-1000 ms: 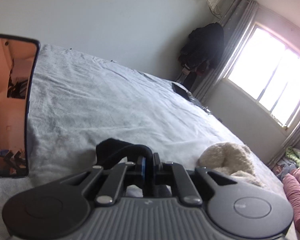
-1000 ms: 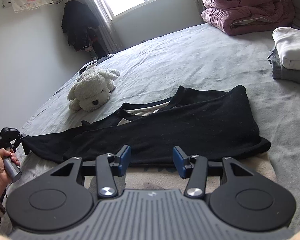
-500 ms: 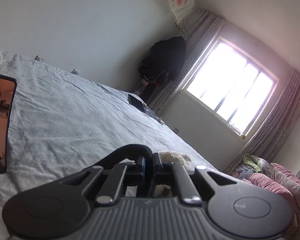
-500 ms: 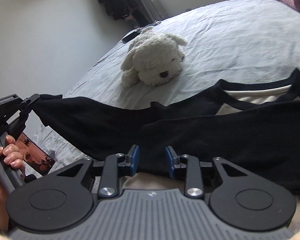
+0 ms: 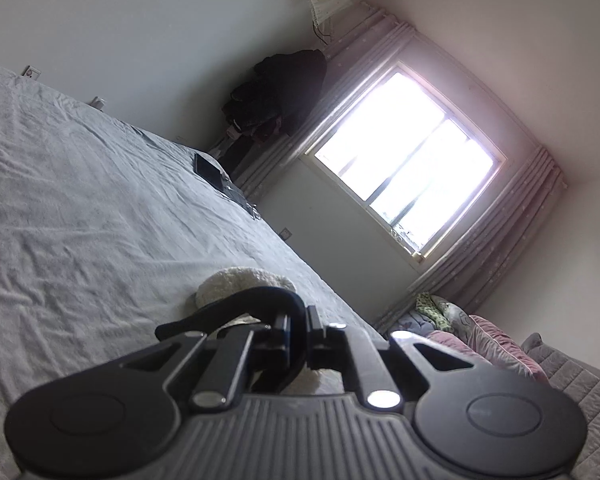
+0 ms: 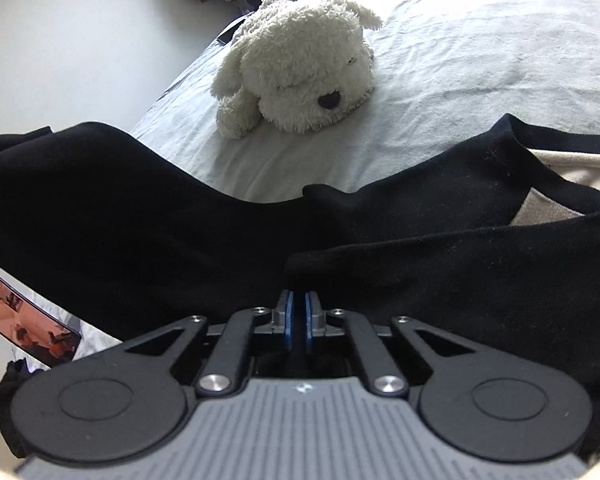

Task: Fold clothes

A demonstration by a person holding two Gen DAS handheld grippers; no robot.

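One black garment (image 6: 220,216), one plush dog (image 6: 300,60), one phone (image 6: 28,320), one window (image 5: 408,184)

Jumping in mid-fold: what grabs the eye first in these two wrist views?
A fluffy white plush dog lying on the pale grey bedsheet, just beyond the long black fabric garment. Both the right gripper and left gripper are clamped on that black cloth. A bright window glares behind.

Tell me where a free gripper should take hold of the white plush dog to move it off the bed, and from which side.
Grip the plush dog by the front paw that sticks out toward the black garment. Come in low from the garment side: the dog lies flat on the bed sheet, the paw is narrow enough for the jaws, while the head and body look too bulky.
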